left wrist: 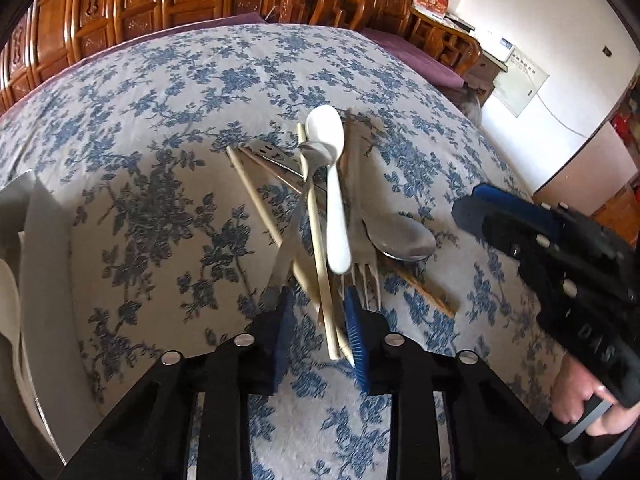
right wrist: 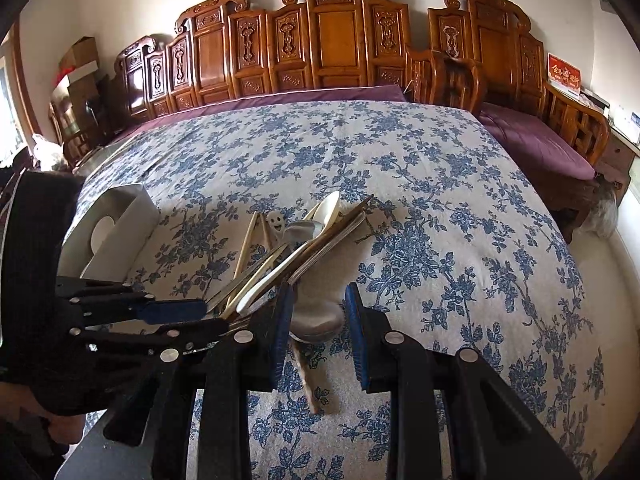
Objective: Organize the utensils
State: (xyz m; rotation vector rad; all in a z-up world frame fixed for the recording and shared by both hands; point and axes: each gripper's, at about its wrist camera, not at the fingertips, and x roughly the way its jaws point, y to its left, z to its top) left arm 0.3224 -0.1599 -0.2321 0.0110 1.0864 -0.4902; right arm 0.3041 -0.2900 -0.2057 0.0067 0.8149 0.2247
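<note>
A pile of utensils lies on the blue-flowered tablecloth (left wrist: 152, 184): a white plastic spoon (left wrist: 332, 184), pale chopsticks (left wrist: 320, 248), a metal fork (left wrist: 360, 240), a large metal spoon (left wrist: 404, 236) and a brown chopstick (left wrist: 432, 298). My left gripper (left wrist: 320, 332) is open, its blue pads on either side of the near ends of the chopsticks. My right gripper (right wrist: 320, 332) is open around the bowl of the large metal spoon (right wrist: 318, 316). The right gripper also shows in the left wrist view (left wrist: 516, 220), and the left gripper in the right wrist view (right wrist: 176, 316).
A white divided organizer box (right wrist: 116, 224) stands at the left with a white spoon inside; its edge shows in the left wrist view (left wrist: 36, 248). Carved wooden benches with purple cushions (right wrist: 536, 144) line the far and right sides of the table.
</note>
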